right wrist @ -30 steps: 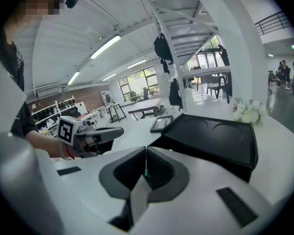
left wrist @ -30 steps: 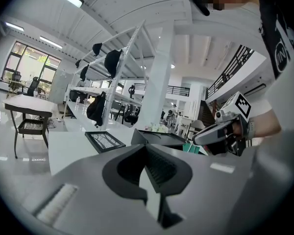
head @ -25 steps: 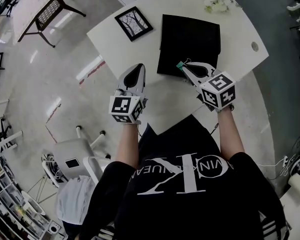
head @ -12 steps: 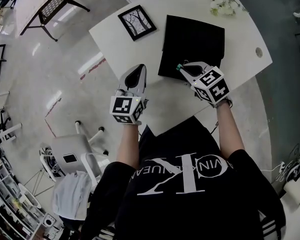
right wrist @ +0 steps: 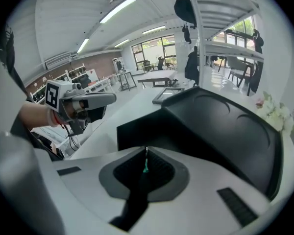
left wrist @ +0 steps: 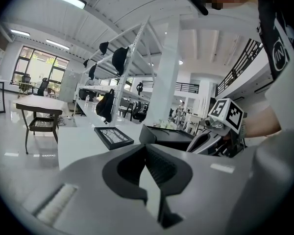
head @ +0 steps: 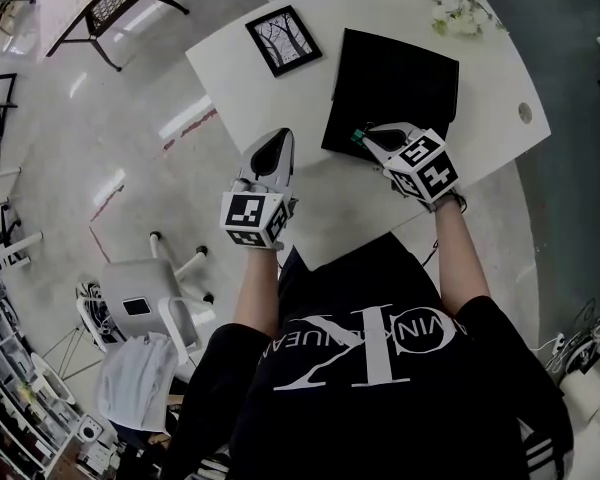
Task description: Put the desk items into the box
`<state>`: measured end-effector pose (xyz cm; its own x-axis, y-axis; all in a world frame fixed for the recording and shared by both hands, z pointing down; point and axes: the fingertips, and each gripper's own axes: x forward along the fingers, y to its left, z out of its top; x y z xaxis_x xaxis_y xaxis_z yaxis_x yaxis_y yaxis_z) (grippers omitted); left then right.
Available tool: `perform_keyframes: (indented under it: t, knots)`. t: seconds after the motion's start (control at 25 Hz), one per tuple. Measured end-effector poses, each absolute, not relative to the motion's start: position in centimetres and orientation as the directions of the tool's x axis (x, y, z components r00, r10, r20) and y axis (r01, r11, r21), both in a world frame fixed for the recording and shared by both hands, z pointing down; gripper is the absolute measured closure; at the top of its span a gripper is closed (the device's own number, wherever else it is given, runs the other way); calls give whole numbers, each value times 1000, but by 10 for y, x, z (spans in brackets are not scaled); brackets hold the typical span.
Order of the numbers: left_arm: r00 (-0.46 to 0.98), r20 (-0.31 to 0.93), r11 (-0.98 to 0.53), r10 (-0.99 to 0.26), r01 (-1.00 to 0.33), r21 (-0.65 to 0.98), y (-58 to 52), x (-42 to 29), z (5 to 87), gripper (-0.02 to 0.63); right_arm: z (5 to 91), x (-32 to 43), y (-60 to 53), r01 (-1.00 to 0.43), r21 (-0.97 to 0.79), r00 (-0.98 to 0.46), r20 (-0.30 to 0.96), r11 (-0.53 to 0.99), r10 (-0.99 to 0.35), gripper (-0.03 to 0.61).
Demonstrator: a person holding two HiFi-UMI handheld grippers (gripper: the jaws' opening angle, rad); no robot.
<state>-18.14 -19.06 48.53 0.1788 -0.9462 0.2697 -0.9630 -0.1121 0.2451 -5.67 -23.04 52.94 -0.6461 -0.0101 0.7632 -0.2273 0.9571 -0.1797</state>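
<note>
Since the earlier frame the right gripper [head: 360,136] has slid a little toward the near left corner of the black rectangular box [head: 395,83], and the white curved table [head: 240,78] has drifted to the upper right of the head view. The gripper's jaws are pressed together on a small green item [head: 357,134], with the tips at the box's near edge. The box stretches away toward the upper right, so this hand is clearly nearer to it than the left gripper [head: 276,138] at centre left. A black picture frame [head: 283,40] lies at the upper left and white flowers [head: 458,13] at the top right.

In the left gripper view, the left gripper [left wrist: 148,160] is closed with nothing between its jaws. The box [left wrist: 169,136] stands ahead.

In the right gripper view, the right gripper [right wrist: 146,153] pinches the green item [right wrist: 145,168]. The box [right wrist: 220,126] fills the right side, just ahead. I cannot tell whether it is open.
</note>
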Motion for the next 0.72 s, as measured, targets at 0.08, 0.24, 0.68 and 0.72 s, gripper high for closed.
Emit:
perform_keyframes:
  t: [0.08,0.24,0.68,0.72]
  knots:
    - [172,272,-104,-947,-964,246,-190,-183,487,603,532,-58,-231,-223,-181,-645,764,958,-5,557]
    - [164,274,-97,-948,-965,243,-187,-185,489,603,534,-59,-232,-219,-177,-644,765,960,-6,557]
    - [176,270,-114,-947,-967,229,-177,-186,486,603,524,-55,-237,-276,-138,-653,753,951,-80,557]
    - [177,269,-115,-947,-967,229,-177,-186,486,603,522,-55,-238,-284,-139,-658,748,949,-87,557]
